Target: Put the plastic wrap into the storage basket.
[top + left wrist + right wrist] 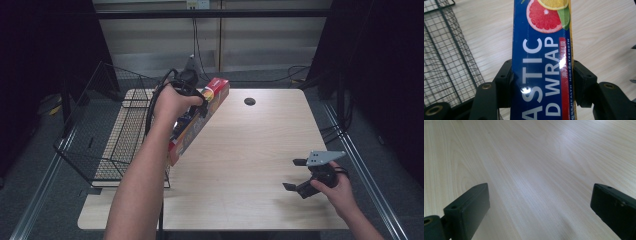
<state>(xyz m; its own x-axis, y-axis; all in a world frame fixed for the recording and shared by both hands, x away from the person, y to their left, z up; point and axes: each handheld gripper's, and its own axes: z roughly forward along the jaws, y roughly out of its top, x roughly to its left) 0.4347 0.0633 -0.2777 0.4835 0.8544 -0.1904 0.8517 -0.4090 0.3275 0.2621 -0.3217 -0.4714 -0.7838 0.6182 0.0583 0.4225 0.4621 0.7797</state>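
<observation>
A long plastic wrap box (200, 117), blue with red ends and citrus pictures, hangs tilted above the table's left part. My left gripper (192, 97) is shut on it near its upper end. In the left gripper view the box (541, 62) runs up between the two black jaws, clamped on both long sides. My right gripper (296, 174) rests low over the table's near right part, open, with nothing between its fingers (467, 210).
A black wire basket (107, 130) stands at the table's left edge, right beside the held box; its mesh (446, 57) shows in the left gripper view. The light wooden table (250, 150) has a round cable hole (249, 101) at the back.
</observation>
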